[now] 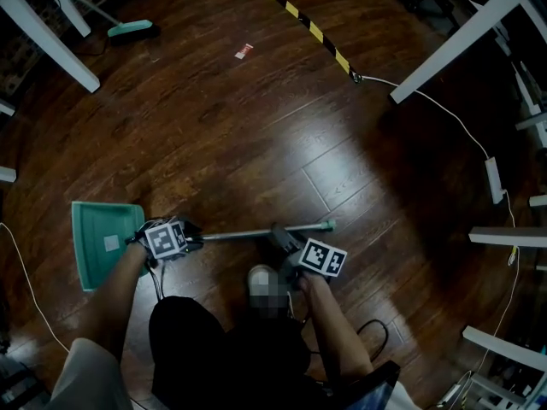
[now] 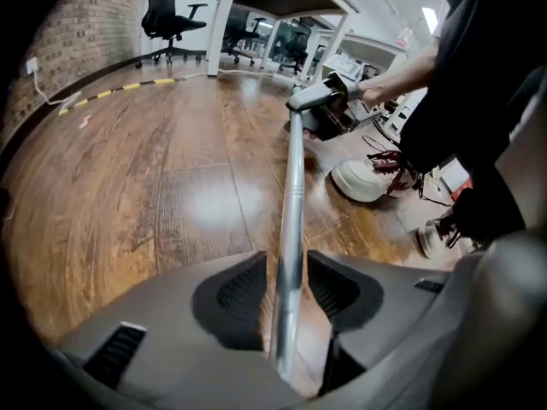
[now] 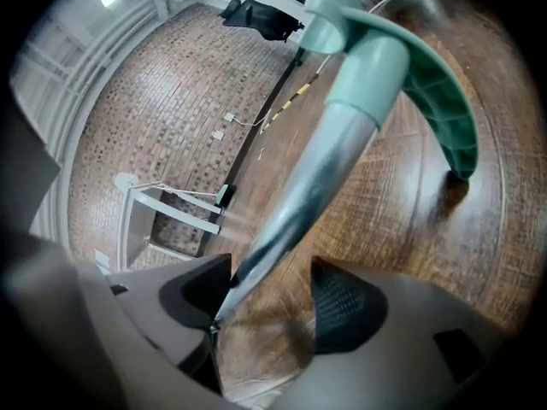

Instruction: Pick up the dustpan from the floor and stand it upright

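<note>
The dustpan lies flat on the wooden floor: a green pan (image 1: 104,244) at the left and a long metal handle (image 1: 248,232) that ends in a green grip (image 1: 328,225). My left gripper (image 1: 197,238) straddles the handle (image 2: 292,195) close to the pan. Its jaws stand wide, and the pole runs between the pads without being pressed. My right gripper (image 1: 279,236) sits over the handle nearer the grip (image 3: 367,67). The pole (image 3: 325,169) leans on its left pad with a gap to the right pad. The left gripper view shows the right gripper (image 2: 329,101) farther along the pole.
A broom (image 1: 128,29) lies at the far left. Yellow-black tape (image 1: 303,22) crosses the floor at the back. White table legs (image 1: 47,32) (image 1: 453,45) stand on both sides, with a power strip (image 1: 494,179) and cables at the right. The person's white shoe (image 2: 363,180) is beside the handle.
</note>
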Available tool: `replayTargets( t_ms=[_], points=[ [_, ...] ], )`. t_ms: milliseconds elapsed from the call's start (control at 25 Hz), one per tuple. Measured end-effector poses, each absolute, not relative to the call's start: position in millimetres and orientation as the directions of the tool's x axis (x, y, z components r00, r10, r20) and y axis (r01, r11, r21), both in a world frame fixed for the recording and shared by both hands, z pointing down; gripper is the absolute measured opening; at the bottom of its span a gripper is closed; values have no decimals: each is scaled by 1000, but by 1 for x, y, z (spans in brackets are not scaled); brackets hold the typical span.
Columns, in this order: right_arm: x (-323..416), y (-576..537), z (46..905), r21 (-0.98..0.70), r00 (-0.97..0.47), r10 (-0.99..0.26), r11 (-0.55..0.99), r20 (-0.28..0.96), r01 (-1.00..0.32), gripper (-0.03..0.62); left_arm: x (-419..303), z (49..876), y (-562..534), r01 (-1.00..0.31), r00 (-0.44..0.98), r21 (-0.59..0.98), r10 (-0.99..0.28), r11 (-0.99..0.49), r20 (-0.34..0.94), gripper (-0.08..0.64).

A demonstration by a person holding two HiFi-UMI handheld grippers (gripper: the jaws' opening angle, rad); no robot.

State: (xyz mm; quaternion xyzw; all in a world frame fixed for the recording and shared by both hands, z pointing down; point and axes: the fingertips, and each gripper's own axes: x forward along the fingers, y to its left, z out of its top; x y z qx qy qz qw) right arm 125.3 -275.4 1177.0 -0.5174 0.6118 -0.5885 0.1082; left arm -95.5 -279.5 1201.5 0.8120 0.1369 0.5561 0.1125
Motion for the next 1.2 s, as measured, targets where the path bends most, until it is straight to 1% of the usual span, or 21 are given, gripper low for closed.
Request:
replayTargets(
  t_ms=[40,80,120,320,440,640,840,1000,1200],
  points=[
    [125,-278,1174,-826,-437,-763,-219,476,-519,274,-96,1203,-279,80,340,340,346,-937,874,149],
    [125,-282,1169,-818,-433,-765,-207,477,-536,224,-95,1203,-281,67,346,336,337,-940,875,122],
    [124,-285,1163,-810,-428,-767,-197,478,-553,169,-96,1201,-283,59,358,325,324,-944,876,121],
    [124,-299,1130,-782,-401,-792,-148,460,-606,164,-96,1189,-292,66,391,244,250,-968,886,117],
    [136,-311,1089,-742,-357,-832,-94,424,-664,161,-81,1168,-302,43,470,194,191,-980,862,118],
    [156,-338,1005,-630,-289,-888,0,357,-777,158,-47,1122,-320,-20,636,116,77,-993,768,120],
    [171,-357,920,-499,-220,-931,49,290,-865,155,-10,1077,-336,-73,778,54,-23,-996,628,121],
    [165,-369,851,-384,-171,-957,71,233,-921,146,10,1040,-346,-77,840,32,-47,-997,541,120],
    [142,-379,780,-224,-204,-966,166,159,-960,137,28,1005,-356,-79,881,3,-68,-997,468,116]
  ],
)
